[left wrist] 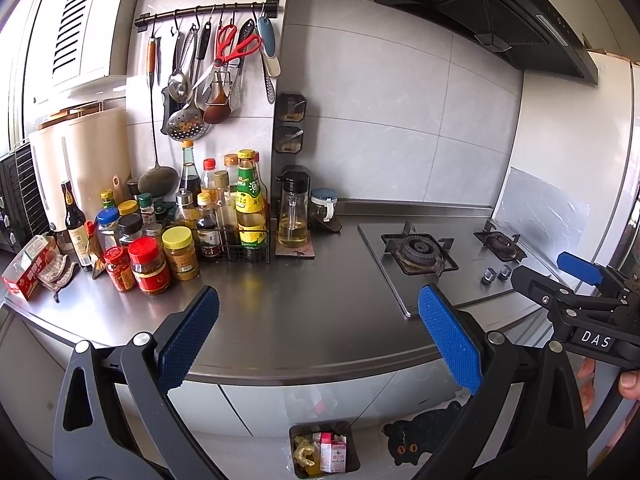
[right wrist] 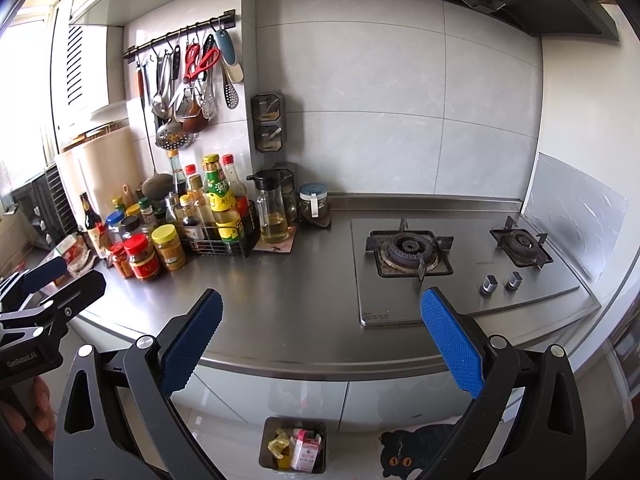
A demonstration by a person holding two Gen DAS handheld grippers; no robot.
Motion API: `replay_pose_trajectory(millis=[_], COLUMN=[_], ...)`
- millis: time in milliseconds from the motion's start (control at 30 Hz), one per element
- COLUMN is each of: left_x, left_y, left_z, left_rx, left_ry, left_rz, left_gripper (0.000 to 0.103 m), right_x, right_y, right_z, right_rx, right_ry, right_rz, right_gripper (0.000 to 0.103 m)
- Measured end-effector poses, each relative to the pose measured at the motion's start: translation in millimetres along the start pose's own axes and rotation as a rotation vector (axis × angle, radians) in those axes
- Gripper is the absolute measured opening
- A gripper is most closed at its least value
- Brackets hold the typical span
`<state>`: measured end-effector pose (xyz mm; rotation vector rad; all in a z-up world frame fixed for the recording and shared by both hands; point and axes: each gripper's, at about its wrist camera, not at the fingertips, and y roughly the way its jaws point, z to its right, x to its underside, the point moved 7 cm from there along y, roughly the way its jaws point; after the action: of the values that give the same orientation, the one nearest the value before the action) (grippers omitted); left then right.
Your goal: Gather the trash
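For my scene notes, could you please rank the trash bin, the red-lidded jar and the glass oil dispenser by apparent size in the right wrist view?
1. Trash bin, clearly largest, though nearest the camera.
2. Glass oil dispenser.
3. Red-lidded jar, close to the dispenser in bulk, so that order is unsure.

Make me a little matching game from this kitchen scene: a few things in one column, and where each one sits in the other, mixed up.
Things:
1. trash bin
2. red scissors
3. oil dispenser
4. red-lidded jar

Places:
A. hanging from the wall rail
B. on the floor below the counter's edge, with a carton and wrappers inside
C. at the front of the group of condiment jars
D. on a small mat beside the wire basket of bottles

Pairs: 1-B, 2-A, 3-D, 4-C
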<state>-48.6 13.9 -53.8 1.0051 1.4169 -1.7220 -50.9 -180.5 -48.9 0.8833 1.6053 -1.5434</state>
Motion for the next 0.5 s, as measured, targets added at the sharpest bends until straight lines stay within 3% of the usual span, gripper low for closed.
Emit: replay_pose_trajectory(millis=[500], left_x=[-1.1], left_y=[-1.8], left_z=[0.6], left_rx=[0.005], left_ry=[0.011], left_rz=[0.001], left_gripper=[0.095], right_x=[-0.1], right_y=[-1.5], right_z=[0.3], right_rx=[0.000], right_ry=[0.011], right_rz=[-0.001], right_gripper=[0.100])
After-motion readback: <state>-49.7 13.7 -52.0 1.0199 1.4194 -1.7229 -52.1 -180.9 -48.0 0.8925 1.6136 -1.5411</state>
